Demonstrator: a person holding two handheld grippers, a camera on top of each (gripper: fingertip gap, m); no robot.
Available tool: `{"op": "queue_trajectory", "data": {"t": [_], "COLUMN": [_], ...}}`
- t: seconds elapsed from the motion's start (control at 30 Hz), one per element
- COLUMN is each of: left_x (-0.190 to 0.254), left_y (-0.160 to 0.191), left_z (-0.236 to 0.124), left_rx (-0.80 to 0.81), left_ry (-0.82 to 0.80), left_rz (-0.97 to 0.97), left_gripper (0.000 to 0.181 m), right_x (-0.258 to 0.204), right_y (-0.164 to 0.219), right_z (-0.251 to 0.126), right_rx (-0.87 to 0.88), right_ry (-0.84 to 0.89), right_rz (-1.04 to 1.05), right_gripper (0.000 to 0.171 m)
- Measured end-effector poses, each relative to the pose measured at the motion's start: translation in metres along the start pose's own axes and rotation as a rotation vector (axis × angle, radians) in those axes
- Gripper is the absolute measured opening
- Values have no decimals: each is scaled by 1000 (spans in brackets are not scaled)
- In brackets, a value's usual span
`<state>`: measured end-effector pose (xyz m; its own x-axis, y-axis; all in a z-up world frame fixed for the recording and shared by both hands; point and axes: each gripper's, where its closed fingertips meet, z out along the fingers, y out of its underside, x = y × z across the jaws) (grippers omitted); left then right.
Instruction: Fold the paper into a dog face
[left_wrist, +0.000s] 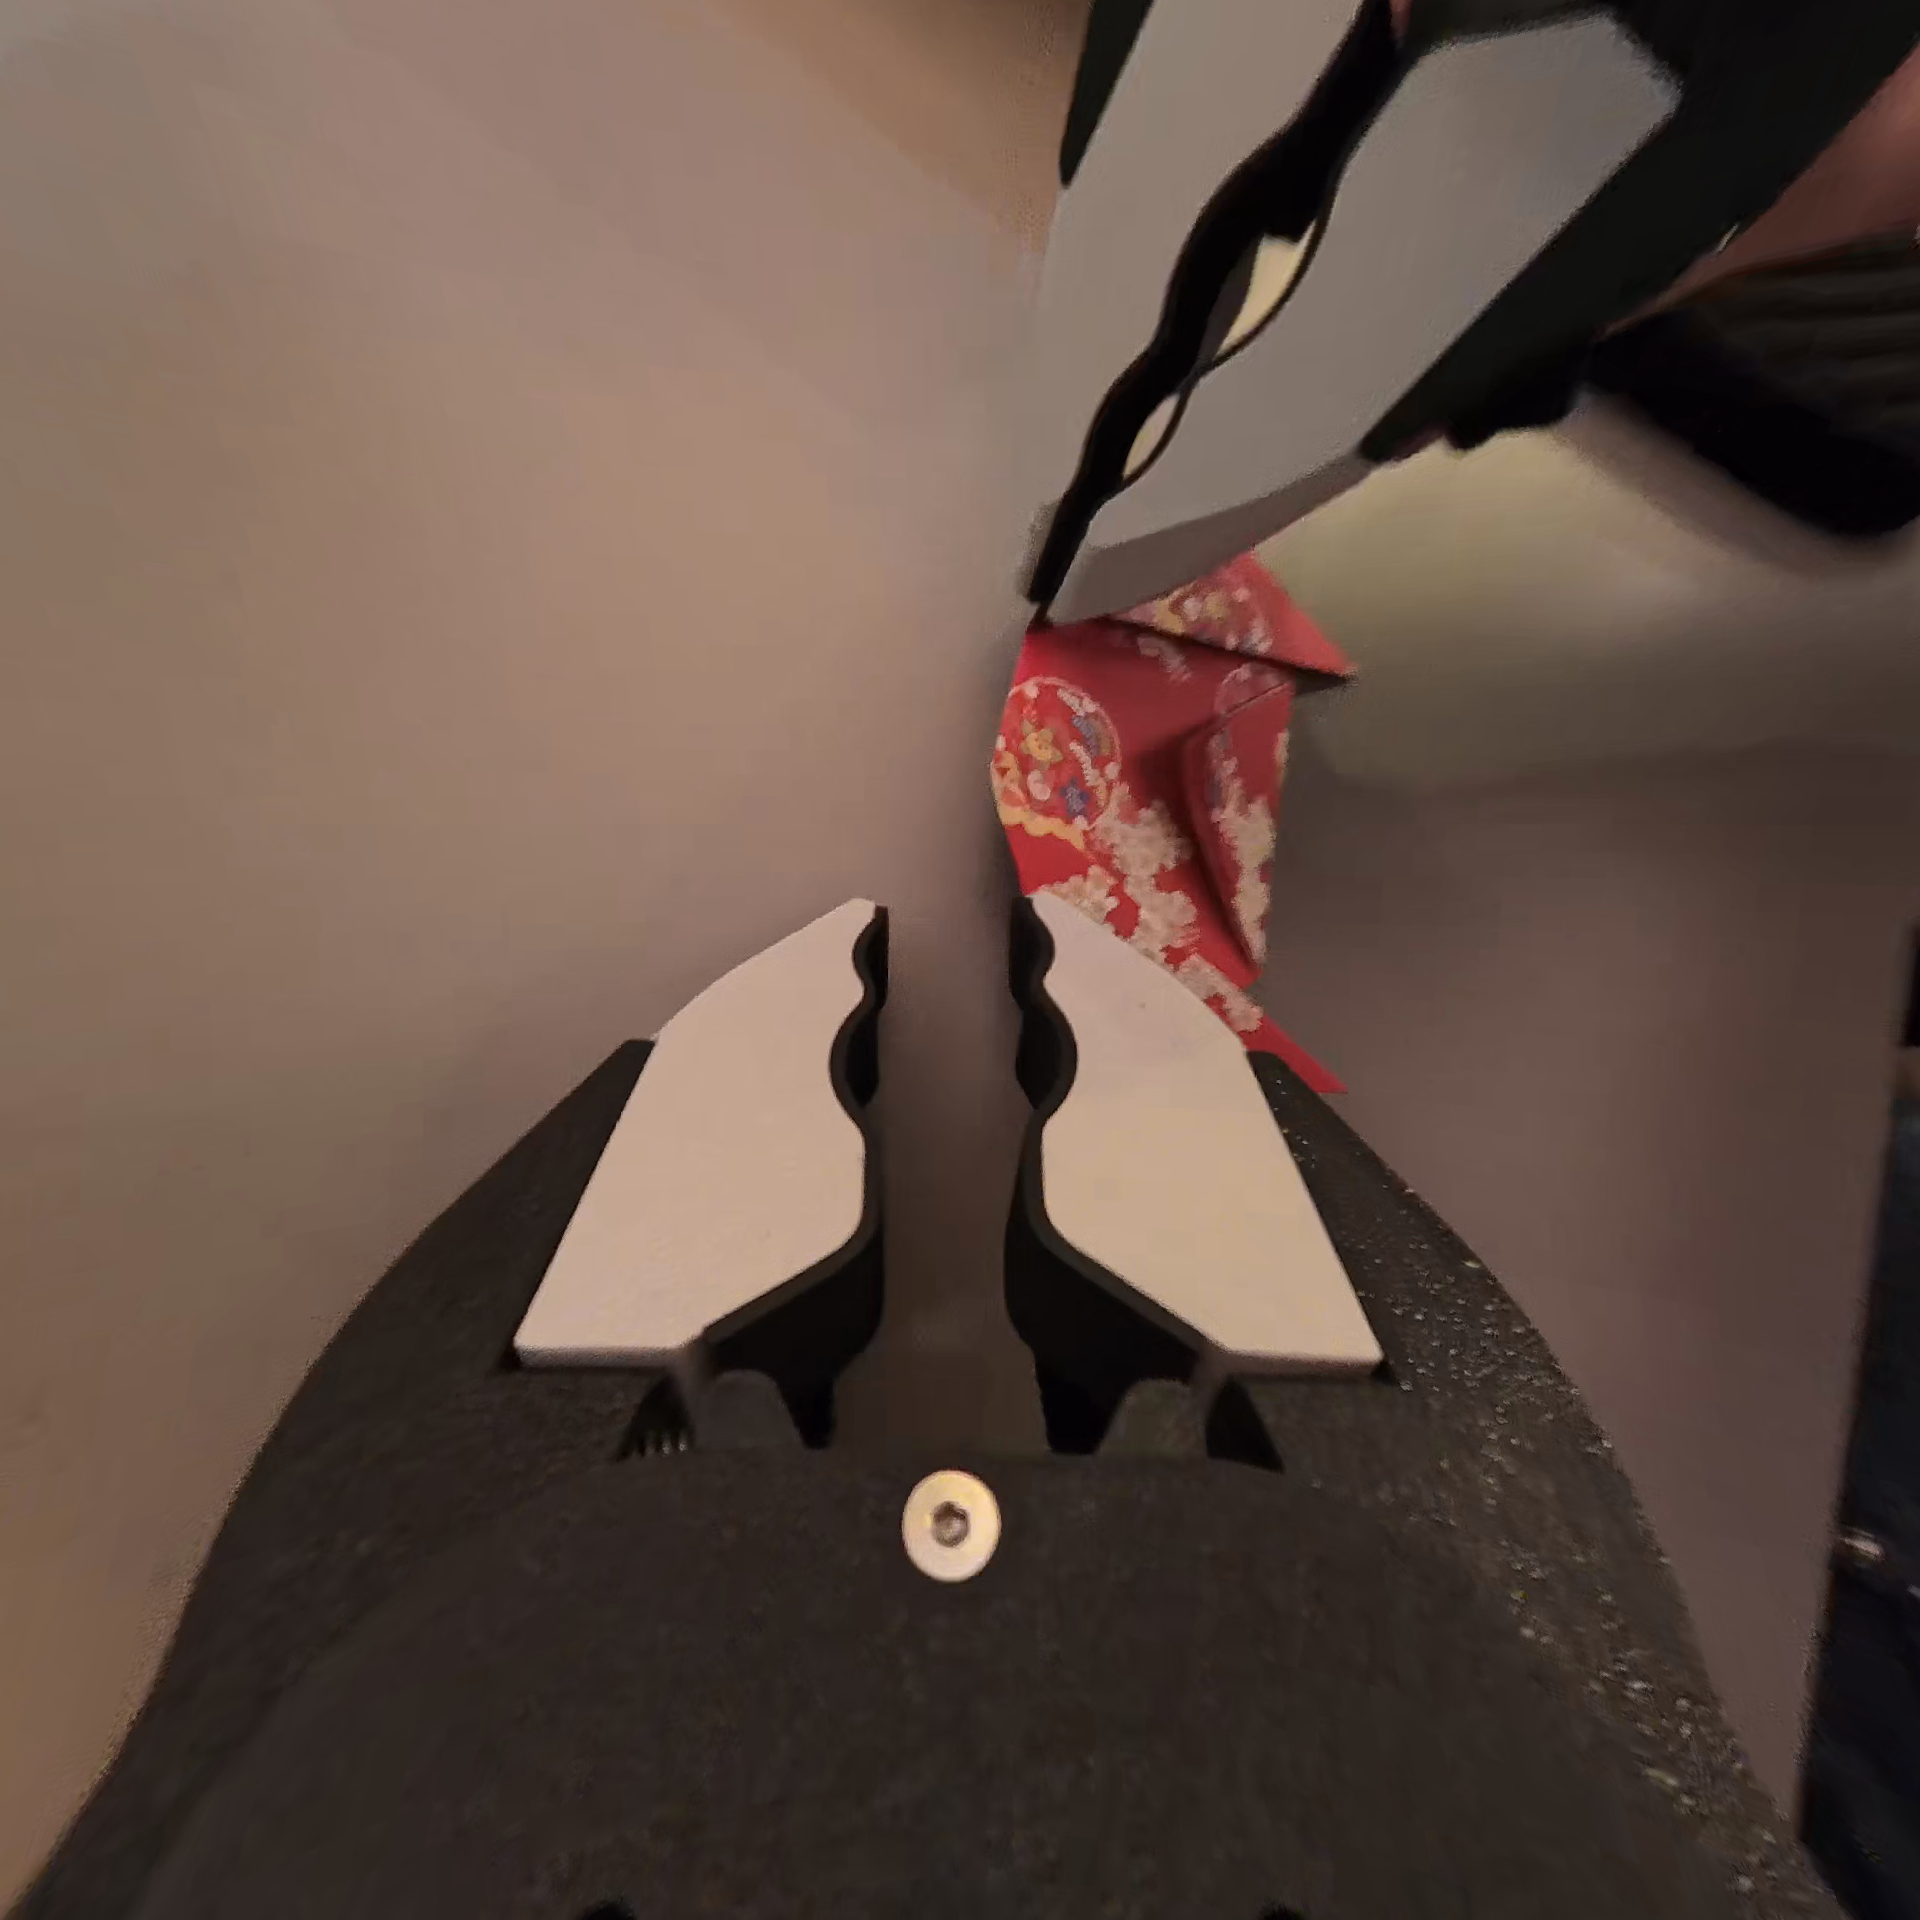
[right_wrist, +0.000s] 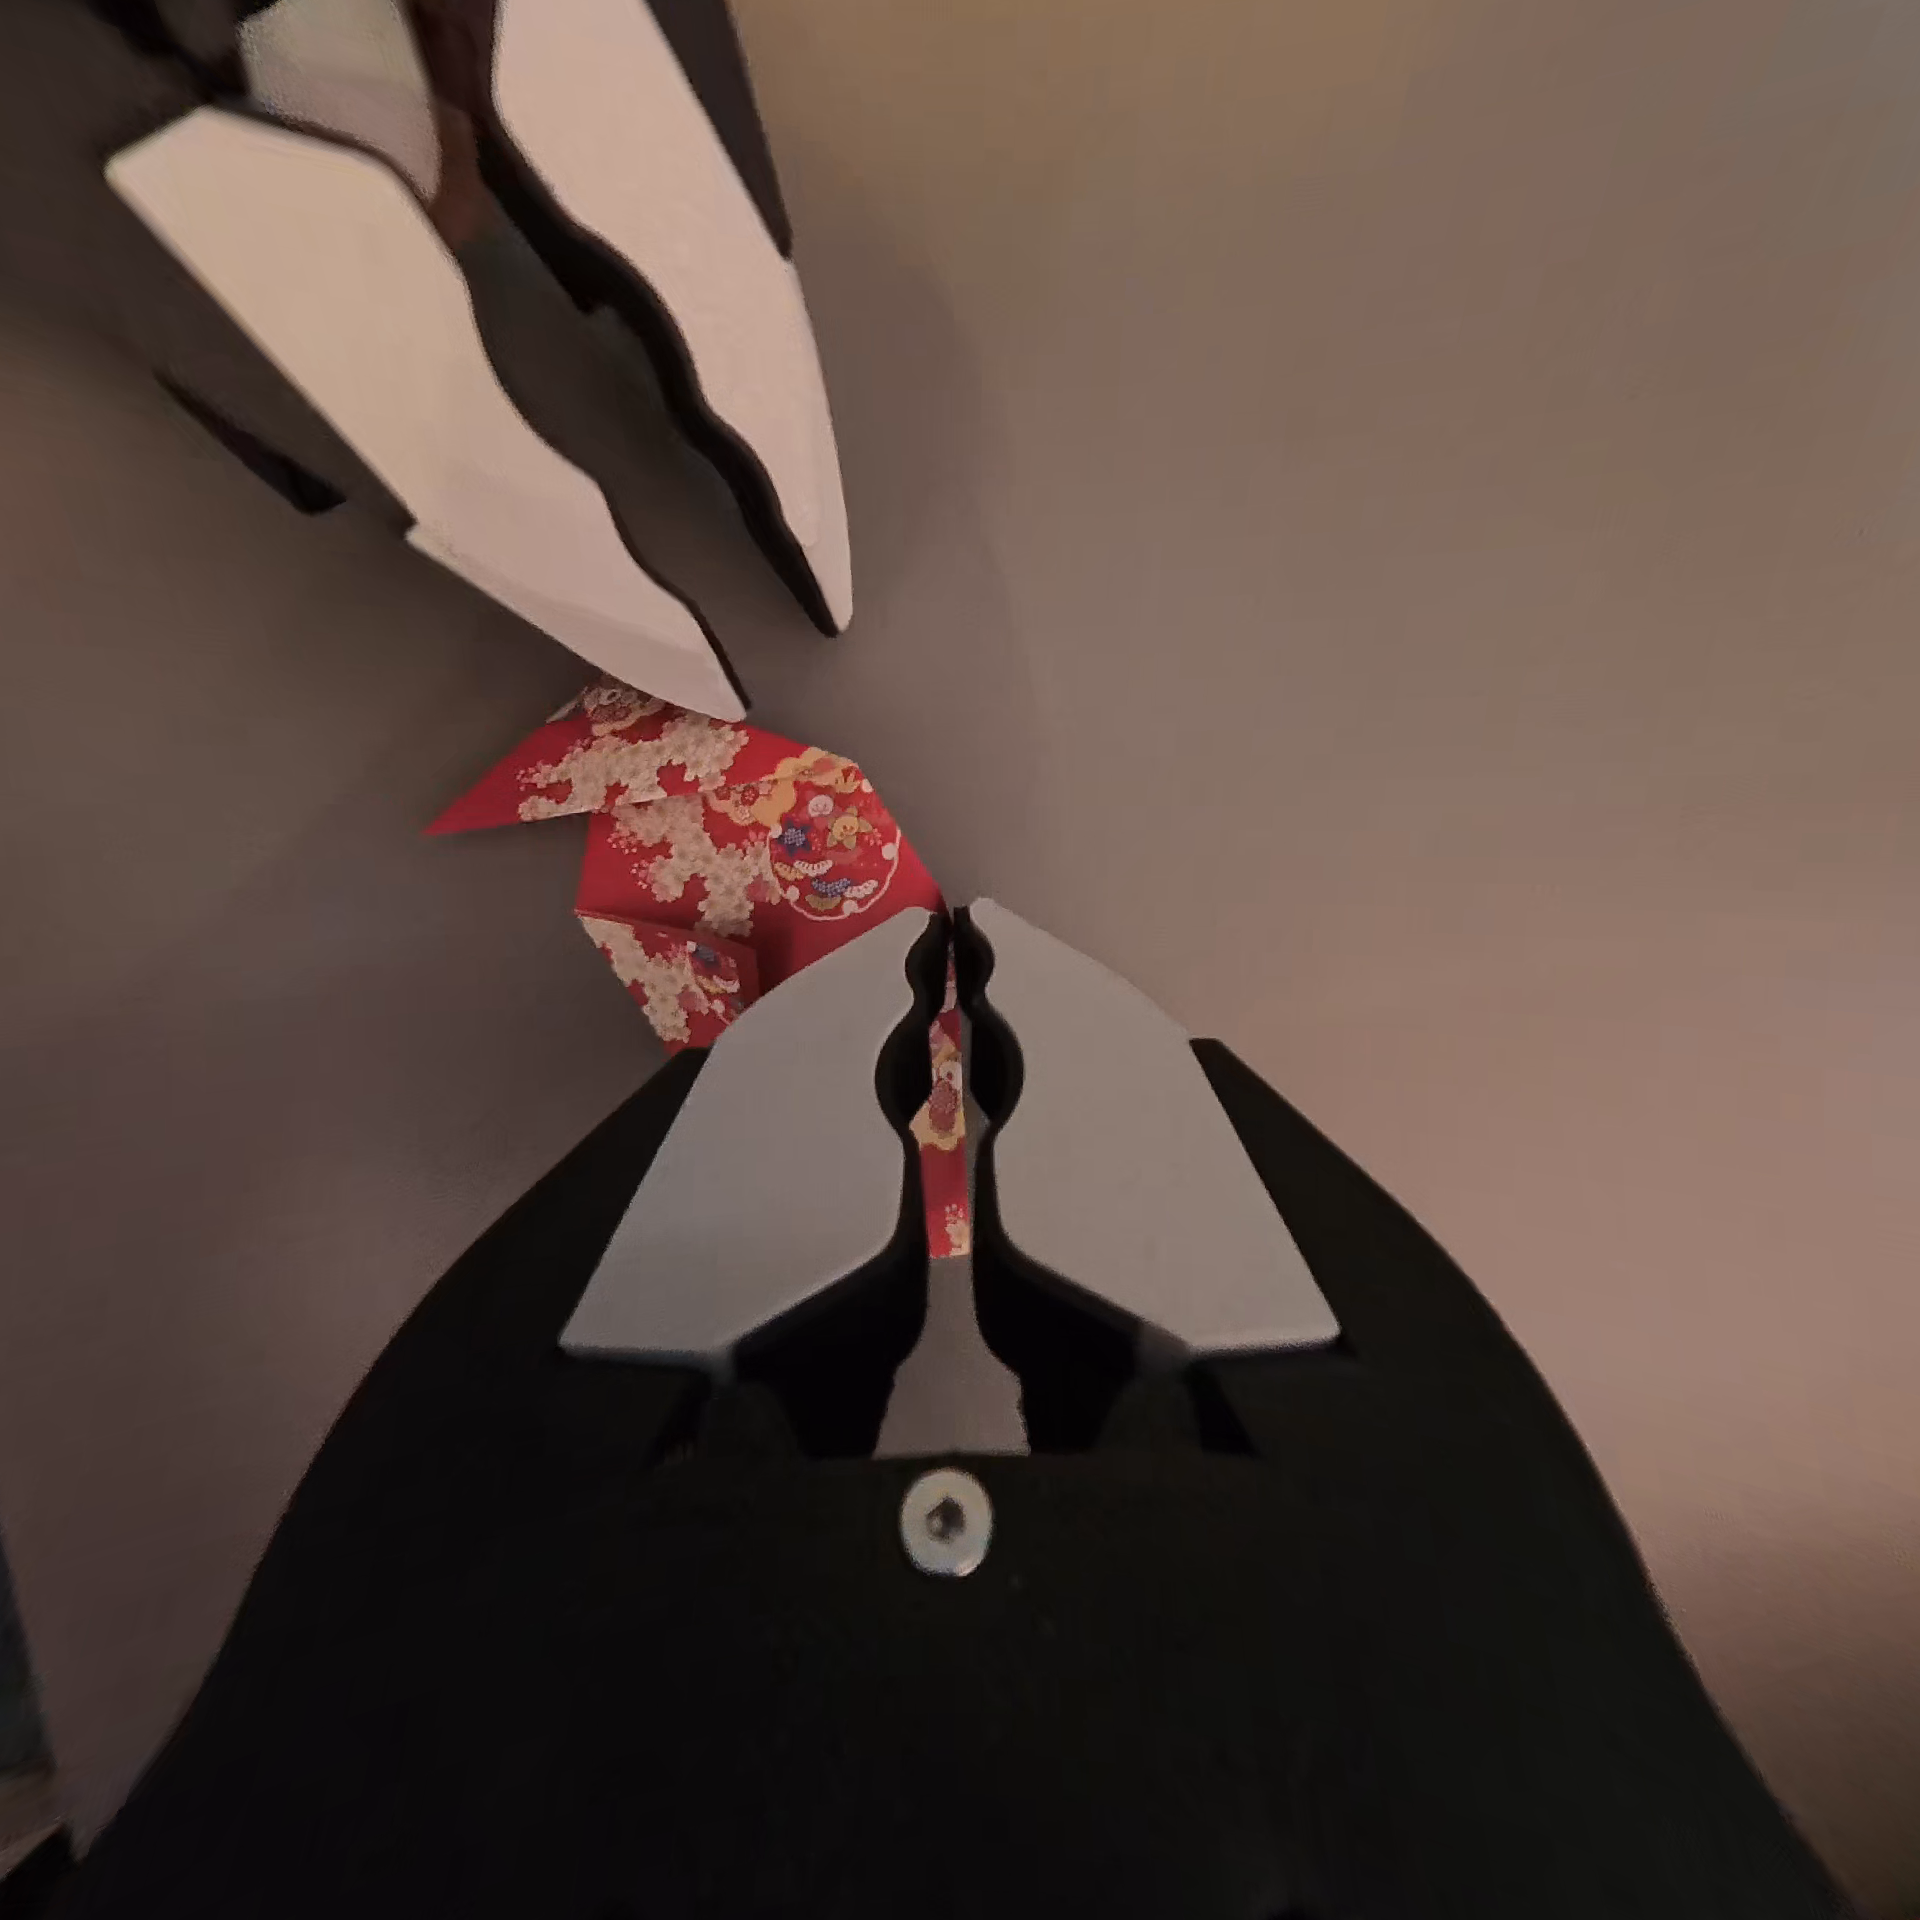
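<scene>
The red paper (left_wrist: 1132, 810) with white blossoms and a round emblem lies partly folded, with flaps raised, on the grey table (left_wrist: 468, 623). My left gripper (left_wrist: 948, 912) is open and empty, and its right finger lies over the paper's near corner. My right gripper (left_wrist: 1047, 594) comes in from the upper right with its tips at the paper's far edge. In the right wrist view my right gripper (right_wrist: 953, 916) is shut on an edge of the paper (right_wrist: 727, 831), and a red strip shows between its fingers. The left gripper (right_wrist: 787, 657) is there at the upper left, its lower fingertip touching the paper's far corner.
A black-gloved hand (left_wrist: 1766, 364) holds the right gripper at the top right. A pale blurred surface (left_wrist: 1558, 644) lies behind the paper. A dark strip (left_wrist: 1870, 1351) runs down the right edge, past the table. The grey table (right_wrist: 1455, 623) stretches away to the right. My right fingertips sit around 6 cm from my left ones.
</scene>
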<state>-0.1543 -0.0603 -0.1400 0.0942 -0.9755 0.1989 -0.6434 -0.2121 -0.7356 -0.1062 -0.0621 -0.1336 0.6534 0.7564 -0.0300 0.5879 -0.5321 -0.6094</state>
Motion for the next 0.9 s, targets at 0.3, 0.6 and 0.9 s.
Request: {"op": "queue_trajectory", "data": {"t": [0.3, 0.6, 0.9], "left_x": [36, 45, 52], "left_y": [-38, -20, -21], "left_z": [-30, 3, 13], "left_rx": [195, 36, 19], "left_ry": [456, 454, 512], "left_rz": [-96, -25, 5], "left_gripper": [23, 15, 24], "right_x": [-12, -18, -18], "right_y": [-14, -18, -14], "right_z": [-27, -47, -64], "right_rx": [185, 342, 470], "right_ry": [84, 60, 38], "right_rz": [-99, -120, -147], "right_gripper": [2, 2, 4]}}
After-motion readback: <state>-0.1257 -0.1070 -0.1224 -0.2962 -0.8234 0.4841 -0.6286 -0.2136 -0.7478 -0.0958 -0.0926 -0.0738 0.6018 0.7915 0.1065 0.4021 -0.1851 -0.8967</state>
